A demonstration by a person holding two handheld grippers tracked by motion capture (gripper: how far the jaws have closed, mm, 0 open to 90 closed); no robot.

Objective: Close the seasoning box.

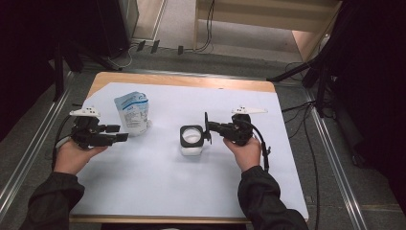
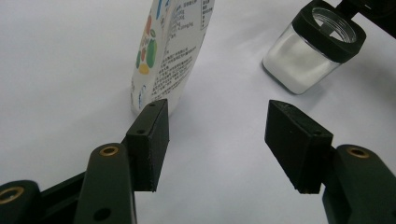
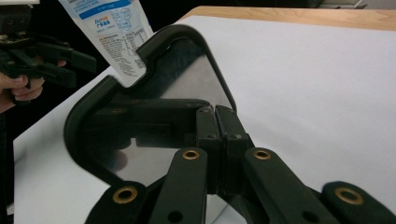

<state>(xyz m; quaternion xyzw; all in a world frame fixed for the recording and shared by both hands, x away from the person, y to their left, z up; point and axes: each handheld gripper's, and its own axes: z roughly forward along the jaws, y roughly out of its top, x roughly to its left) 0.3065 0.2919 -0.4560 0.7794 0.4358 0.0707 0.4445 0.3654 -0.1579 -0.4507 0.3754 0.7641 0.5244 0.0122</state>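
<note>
A white and blue stand-up pouch (image 1: 131, 114) (image 2: 170, 51) (image 3: 112, 32) stands upright on the white sheet at the left. A square glass jar (image 1: 192, 139) (image 2: 313, 51) with a black collar and white powder inside sits in the middle. Its black flip lid (image 1: 207, 127) (image 3: 154, 107), shiny on the inside, stands raised at the jar's right side. My right gripper (image 1: 209, 128) (image 3: 219, 116) is shut on the lid's edge. My left gripper (image 1: 122, 132) (image 2: 217, 135) is open just left of the pouch's base, with nothing between its pads.
The white sheet (image 1: 158, 182) covers most of a wooden table (image 1: 182, 80). Metal rails (image 1: 28, 158) run along both sides of the table. Cables (image 1: 306, 143) and black stands (image 1: 306, 72) lie on the floor to the right and behind.
</note>
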